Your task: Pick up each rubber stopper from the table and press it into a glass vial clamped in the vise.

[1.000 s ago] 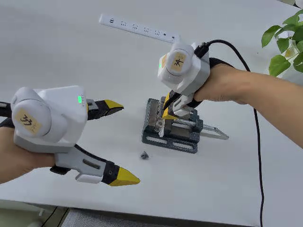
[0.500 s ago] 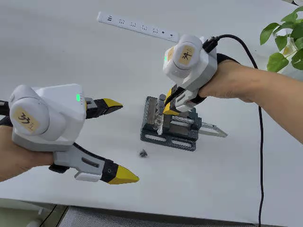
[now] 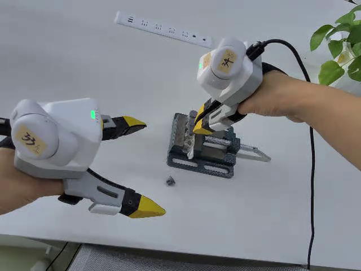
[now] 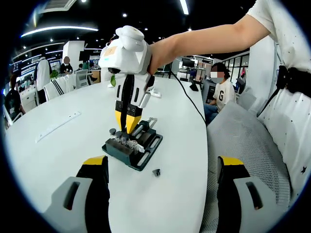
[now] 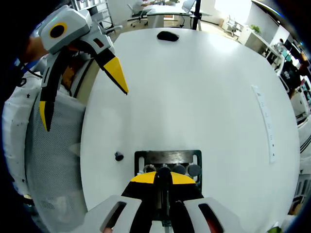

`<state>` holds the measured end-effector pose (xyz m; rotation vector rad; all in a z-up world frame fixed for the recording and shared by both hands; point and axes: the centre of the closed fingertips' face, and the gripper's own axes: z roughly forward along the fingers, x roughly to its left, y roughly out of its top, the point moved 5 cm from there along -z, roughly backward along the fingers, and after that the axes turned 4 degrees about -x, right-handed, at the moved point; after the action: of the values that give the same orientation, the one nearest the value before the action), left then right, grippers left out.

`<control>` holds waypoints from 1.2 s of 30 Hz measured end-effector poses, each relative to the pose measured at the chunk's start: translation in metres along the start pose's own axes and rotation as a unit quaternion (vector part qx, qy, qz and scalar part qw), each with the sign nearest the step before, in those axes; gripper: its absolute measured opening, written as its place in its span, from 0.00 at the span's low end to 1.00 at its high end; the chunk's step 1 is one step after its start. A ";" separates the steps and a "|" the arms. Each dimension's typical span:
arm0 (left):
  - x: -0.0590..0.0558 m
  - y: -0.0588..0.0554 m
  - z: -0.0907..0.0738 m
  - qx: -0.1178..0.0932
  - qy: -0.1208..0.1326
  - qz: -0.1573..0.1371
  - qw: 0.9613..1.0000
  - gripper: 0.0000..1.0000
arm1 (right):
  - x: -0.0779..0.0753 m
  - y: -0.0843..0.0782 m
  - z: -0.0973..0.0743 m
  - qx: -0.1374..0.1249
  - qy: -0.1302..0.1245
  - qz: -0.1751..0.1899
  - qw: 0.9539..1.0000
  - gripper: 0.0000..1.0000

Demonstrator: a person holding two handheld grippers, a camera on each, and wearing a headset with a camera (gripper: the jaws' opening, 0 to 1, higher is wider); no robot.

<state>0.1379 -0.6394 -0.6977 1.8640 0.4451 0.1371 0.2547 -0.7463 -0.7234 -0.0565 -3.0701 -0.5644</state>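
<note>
Risen a little since a second ago, the right gripper (image 3: 198, 125) now has its fingertips just above the top of the vise instead of down among the vials. The left gripper (image 3: 144, 165) has kept its place and its spread.

The broad white bench (image 3: 84, 68) carries everything. Over its near left part hovers the left gripper, held in a hand, its yellow-tipped fingers released and wide apart with nothing between them. The right gripper, on a bare forearm reaching in from the right, points steeply down at the vise. In its own view the right gripper (image 5: 163, 177) has its fingers clenched tip to tip. A dark rounded shape sits right at the tips, and I cannot tell whether it is pinched there or belongs to a vial beneath.

A long white power strip (image 3: 163, 29) lies at the far side of the bench. A green leafy plant (image 3: 338, 39) stands at the far right edge. A black cable (image 3: 309, 169) runs from the right gripper down across the bench.

The dark grey metal vise (image 3: 217, 155) stands near the middle, its screw handle pointing right. Clear glass vials (image 3: 189, 141) are clamped upright in a row at its left end, and some carry dark stopper tops (image 5: 193, 170). One small dark rubber stopper (image 3: 170, 181) lies loose on the bench just in front of the vise, apart from it and from both grippers.
</note>
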 end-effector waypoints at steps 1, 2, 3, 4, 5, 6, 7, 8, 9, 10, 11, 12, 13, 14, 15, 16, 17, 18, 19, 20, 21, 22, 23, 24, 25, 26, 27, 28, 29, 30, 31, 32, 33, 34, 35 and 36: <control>0.000 0.000 0.000 -0.001 0.000 -0.001 1.000 0.92 | 0.000 0.000 0.000 0.000 0.000 0.000 1.000 0.04; 0.001 0.000 0.000 -0.001 0.001 -0.001 1.000 0.92 | 0.000 -0.001 0.000 0.001 0.000 0.000 1.000 0.04; 0.001 0.000 0.000 -0.001 0.001 -0.001 1.000 0.92 | 0.000 -0.001 0.000 0.001 0.000 0.000 1.000 0.04; 0.001 0.000 -0.001 -0.001 0.001 -0.002 1.000 0.92 | 0.000 -0.001 0.001 0.000 0.001 0.001 1.000 0.04; 0.001 0.000 -0.001 -0.002 0.001 -0.002 1.000 0.92 | 0.000 -0.001 0.002 0.001 0.001 0.000 1.000 0.04; 0.001 0.000 -0.001 -0.001 0.002 -0.003 1.000 0.92 | 0.000 -0.001 0.002 0.001 0.001 -0.002 1.000 0.03; 0.001 -0.001 -0.001 0.000 0.002 -0.003 1.000 0.92 | 0.000 -0.001 0.003 0.001 0.001 -0.001 1.000 0.03; 0.001 -0.001 -0.001 0.000 0.002 -0.003 1.000 0.92 | 0.000 -0.001 0.003 0.001 0.003 -0.001 1.000 0.03; 0.001 0.000 -0.001 -0.001 0.002 -0.003 1.000 0.92 | 0.000 -0.001 0.003 0.002 0.003 -0.003 1.000 0.03; 0.001 0.000 -0.001 -0.002 0.002 -0.003 1.000 0.92 | 0.000 -0.001 0.003 0.002 0.002 -0.003 1.000 0.03; 0.001 0.000 -0.001 -0.001 0.002 -0.004 1.000 0.92 | 0.001 -0.001 0.004 0.001 0.004 -0.002 1.000 0.03; 0.001 -0.001 -0.001 -0.001 0.003 -0.004 1.000 0.92 | 0.001 -0.001 0.004 0.002 0.004 -0.001 1.000 0.03; 0.002 -0.001 -0.001 -0.001 0.003 -0.004 1.000 0.92 | 0.000 -0.001 0.004 0.003 0.003 -0.003 1.000 0.03; 0.002 -0.001 -0.001 -0.002 0.002 -0.004 1.000 0.92 | 0.000 -0.001 0.005 0.003 0.004 -0.002 1.000 0.03; 0.002 -0.001 -0.001 -0.002 0.002 -0.005 1.000 0.92 | 0.001 -0.002 0.005 0.003 0.006 0.000 1.000 0.03; 0.002 -0.001 -0.001 -0.001 0.003 -0.005 1.000 0.92 | 0.001 -0.002 0.005 0.005 0.005 -0.003 1.000 0.03; 0.002 -0.001 -0.001 -0.001 0.003 -0.005 1.000 0.92 | 0.001 -0.002 0.005 0.005 0.005 -0.004 1.000 0.02; 0.002 -0.001 -0.001 -0.002 0.003 -0.006 1.000 0.91 | 0.001 -0.001 0.005 0.003 0.005 -0.002 1.000 0.03; 0.002 -0.001 -0.001 -0.002 0.003 -0.005 1.000 0.91 | 0.000 -0.001 0.005 0.002 0.006 0.000 1.000 0.02; 0.001 -0.001 -0.001 -0.002 0.003 -0.005 1.000 0.91 | 0.000 -0.002 0.006 0.004 0.006 -0.002 1.000 0.02; 0.001 -0.001 -0.001 -0.002 0.003 -0.006 1.000 0.91 | 0.000 -0.003 0.007 0.006 0.006 -0.004 1.000 0.02; 0.001 -0.001 -0.001 -0.002 0.003 -0.005 1.000 0.91 | 0.000 -0.002 0.008 0.003 0.009 0.000 1.000 0.02; 0.001 -0.001 0.000 -0.002 0.003 -0.006 1.000 0.91 | 0.000 -0.002 0.008 0.003 0.010 0.002 1.000 0.02; 0.001 0.000 0.000 -0.003 0.003 -0.006 1.000 0.91 | -0.001 -0.003 0.007 0.003 0.008 -0.001 1.000 0.02; 0.001 0.000 0.000 -0.003 0.003 -0.006 1.000 0.91 | -0.002 -0.003 0.007 0.003 0.007 0.000 1.000 0.03; 0.001 0.000 0.000 -0.004 0.003 -0.006 1.000 0.91 | -0.003 -0.003 0.007 0.002 0.009 0.002 1.000 0.02; 0.001 0.000 0.000 -0.003 0.002 -0.006 1.000 0.91 | -0.003 -0.003 0.008 0.001 0.010 0.002 1.000 0.02; 0.001 0.000 0.000 -0.003 0.002 -0.006 1.000 0.91 | -0.003 -0.002 0.008 0.001 0.010 0.002 1.000 0.02; 0.001 0.000 0.000 -0.003 0.002 -0.005 1.000 0.91 | -0.003 -0.002 0.008 0.000 0.011 0.003 1.000 0.02; 0.001 0.000 0.000 -0.003 0.002 -0.005 1.000 0.91 | -0.003 -0.002 0.008 0.000 0.012 0.004 1.000 0.02; 0.001 0.000 0.000 -0.003 0.002 -0.006 1.000 0.91 | -0.003 -0.002 0.008 0.000 0.013 0.005 1.000 0.02; 0.001 0.001 0.000 -0.003 0.001 -0.006 1.000 0.91 | -0.003 -0.002 0.008 -0.001 0.013 0.006 1.000 0.02; 0.002 0.001 0.000 -0.004 0.001 -0.005 1.000 0.91 | -0.004 -0.002 0.008 -0.001 0.014 0.007 1.000 0.02; 0.002 0.001 0.000 -0.004 0.002 -0.005 1.000 0.91 | -0.004 -0.003 0.008 -0.001 0.015 0.008 1.000 0.02; 0.003 0.001 -0.001 -0.004 0.002 -0.005 1.000 0.91 | -0.004 -0.002 0.008 -0.001 0.015 0.008 1.000 0.02; 0.003 0.001 -0.001 -0.004 0.002 -0.005 1.000 0.91 | -0.003 -0.002 0.008 0.000 0.015 0.007 1.000 0.02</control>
<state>0.1405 -0.6381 -0.6970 1.8526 0.4560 0.1350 0.2576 -0.7454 -0.7318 -0.0699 -3.0370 -0.5604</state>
